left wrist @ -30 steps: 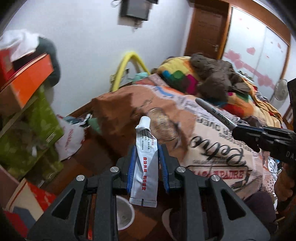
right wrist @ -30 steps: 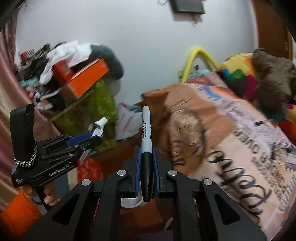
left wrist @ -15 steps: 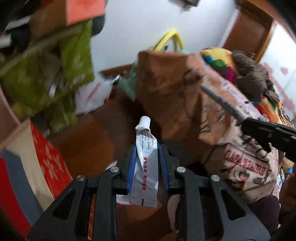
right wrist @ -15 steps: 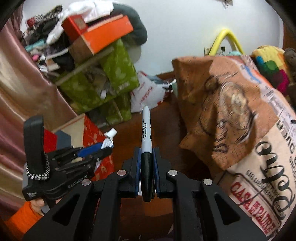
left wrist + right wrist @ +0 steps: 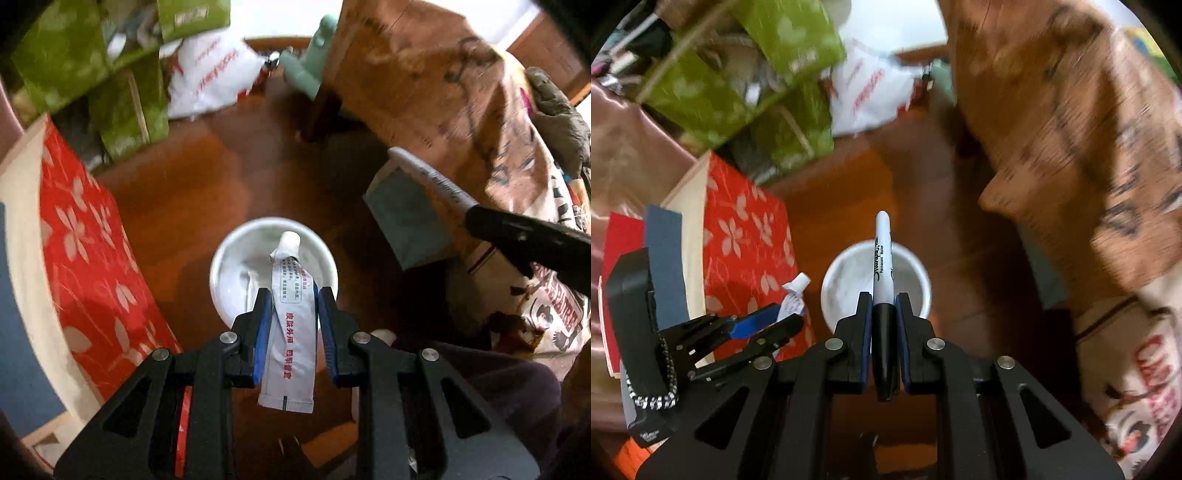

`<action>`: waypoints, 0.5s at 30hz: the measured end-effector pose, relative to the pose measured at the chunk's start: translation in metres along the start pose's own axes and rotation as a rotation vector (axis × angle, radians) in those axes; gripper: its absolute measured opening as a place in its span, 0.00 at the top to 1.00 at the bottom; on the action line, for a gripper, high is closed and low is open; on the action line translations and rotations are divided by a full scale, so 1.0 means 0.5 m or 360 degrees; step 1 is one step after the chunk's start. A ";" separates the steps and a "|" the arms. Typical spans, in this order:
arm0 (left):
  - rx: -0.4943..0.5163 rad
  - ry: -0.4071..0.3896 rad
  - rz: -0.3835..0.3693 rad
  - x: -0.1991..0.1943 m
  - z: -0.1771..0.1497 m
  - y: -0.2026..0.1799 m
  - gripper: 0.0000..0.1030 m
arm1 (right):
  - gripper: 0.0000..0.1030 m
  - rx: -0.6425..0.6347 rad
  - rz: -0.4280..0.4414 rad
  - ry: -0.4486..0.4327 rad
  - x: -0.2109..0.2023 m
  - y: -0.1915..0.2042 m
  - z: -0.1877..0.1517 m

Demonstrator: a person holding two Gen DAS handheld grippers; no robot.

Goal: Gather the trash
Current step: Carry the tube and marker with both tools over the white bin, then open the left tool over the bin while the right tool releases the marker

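Left wrist view: nearest the lens, a tube (image 5: 291, 328) is clamped flat between the blue pads of the left claw (image 5: 291, 314), its cap pointing down into a white cup (image 5: 225, 266) on the wooden floor (image 5: 192, 192). That line-up suggests the cup is meant as the bin. In the right wrist view, the right claw (image 5: 882, 314) is closed on a marker (image 5: 883, 280), gripped at its black cap so the white barrel hangs over the same cup. Both pieces are held end-down, probably so each can be dropped straight in. Just beside the cup a red box (image 5: 85, 258) is seen; beyond it, green boxes (image 5: 746, 85) and a white bag (image 5: 210, 77).
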State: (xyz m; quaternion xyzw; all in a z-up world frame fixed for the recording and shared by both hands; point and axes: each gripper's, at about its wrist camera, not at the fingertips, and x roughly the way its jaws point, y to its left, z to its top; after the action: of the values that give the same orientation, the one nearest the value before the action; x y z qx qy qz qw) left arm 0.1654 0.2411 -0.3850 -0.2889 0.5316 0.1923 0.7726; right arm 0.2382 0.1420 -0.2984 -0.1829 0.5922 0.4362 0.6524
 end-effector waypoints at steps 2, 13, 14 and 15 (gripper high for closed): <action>-0.0019 0.0042 -0.0007 0.024 -0.005 0.008 0.76 | 0.89 0.0007 0.0088 0.0112 0.047 0.003 -0.001; -0.0153 0.0243 -0.0022 0.142 -0.012 0.072 0.76 | 0.89 0.0109 0.0146 0.0336 0.157 -0.022 0.009; -0.0165 0.0249 -0.0024 0.148 -0.010 0.076 0.76 | 0.89 0.0109 0.0139 0.0333 0.160 -0.021 0.011; -0.0178 0.0252 -0.0026 0.154 -0.009 0.080 0.76 | 0.89 0.0107 0.0143 0.0333 0.162 -0.021 0.012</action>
State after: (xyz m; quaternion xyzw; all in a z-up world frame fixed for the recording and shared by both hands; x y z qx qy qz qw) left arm 0.1661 0.2678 -0.4676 -0.3502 0.5772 0.1917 0.7124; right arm 0.2436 0.1692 -0.3753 -0.1787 0.6790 0.4234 0.5726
